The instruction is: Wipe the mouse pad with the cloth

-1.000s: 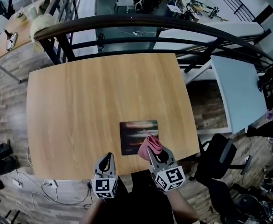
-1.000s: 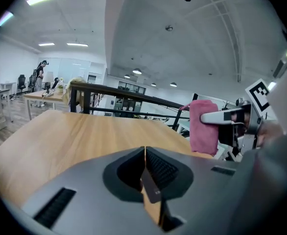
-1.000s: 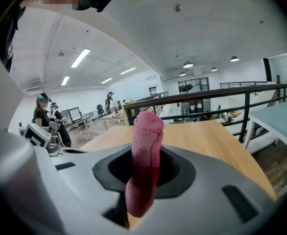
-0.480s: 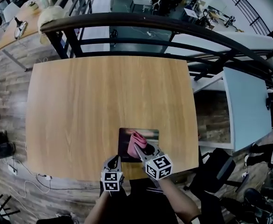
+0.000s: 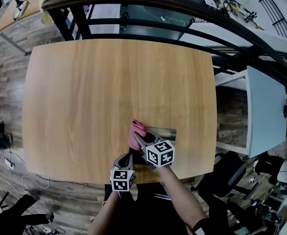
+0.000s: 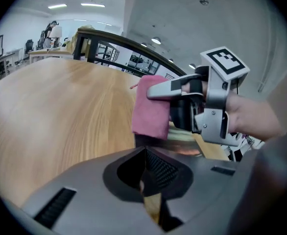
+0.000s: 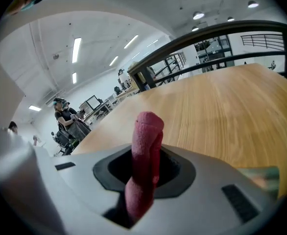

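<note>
The right tool [image 5: 141,142] clamps the pink cloth [image 5: 137,130] at the left edge of the mouse pad [image 5: 166,132], by the counter's [image 5: 109,82] near edge. The left tool [image 5: 127,159], closed and empty, sits just beside. Best press the cloth flat and sweep right across the pad.

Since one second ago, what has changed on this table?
The right tongs, shut on the folded pink cloth, dragged it leftward across the dark rectangular mouse pad, from its right part to its left edge. The left tongs stay shut and empty by the wooden table's near edge; the pad has not moved.
</note>
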